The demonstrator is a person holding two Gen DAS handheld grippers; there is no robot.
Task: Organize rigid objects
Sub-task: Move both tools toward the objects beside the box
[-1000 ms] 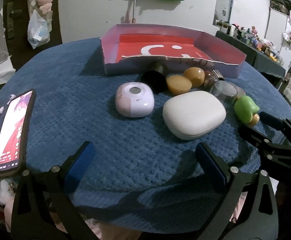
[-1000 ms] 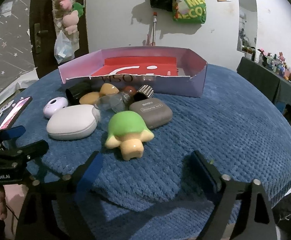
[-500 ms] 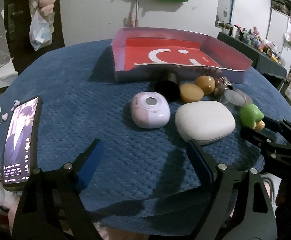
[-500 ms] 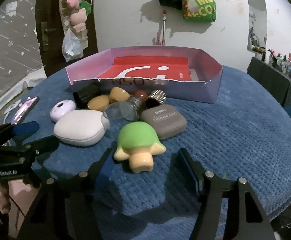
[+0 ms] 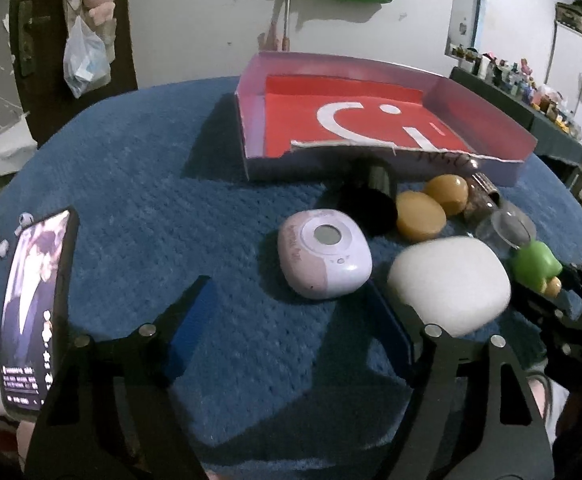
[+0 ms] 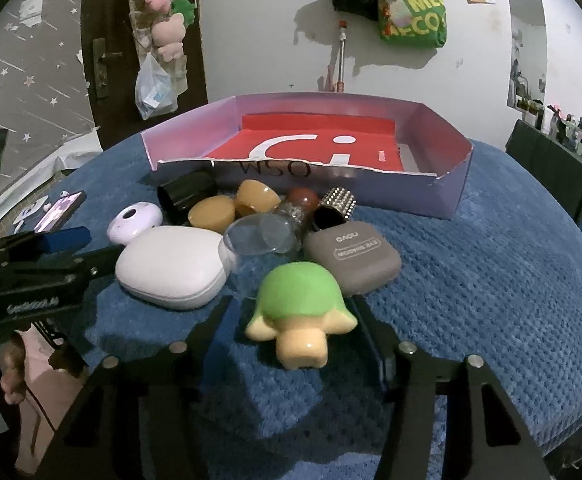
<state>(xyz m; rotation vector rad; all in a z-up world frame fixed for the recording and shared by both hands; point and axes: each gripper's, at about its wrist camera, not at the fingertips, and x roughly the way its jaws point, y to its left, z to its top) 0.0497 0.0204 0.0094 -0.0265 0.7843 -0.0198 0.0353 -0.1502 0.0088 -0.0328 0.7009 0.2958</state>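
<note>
A round table under a blue textured cloth (image 6: pixel 491 280) carries a cluster of small hard objects. Behind them, at twelve o'clock, sits a shallow purple box (image 6: pixel 447 196) with a red floor, holding none of the objects.

The right gripper (image 6: pixel 295 312) has its fingers spread to either side of a green turtle toy (image 6: pixel 299 292), not yet pressing it. The turtle sits at the cluster's near edge, touching a grey eyeshadow case (image 6: pixel 353 256) at its one o'clock.

The left gripper (image 5: pixel 291 312) is also spread and holds nothing. It aims at a lilac compact (image 5: pixel 325 252), which lies apart from a white case (image 5: pixel 449 284) at its three o'clock.

To grasp well, the right fingers should probably close across the turtle's shell, low and level, without nudging the grey case. Its glossy dome looks slippery, so a slow squeeze seems wise before lifting it toward the box.
</note>
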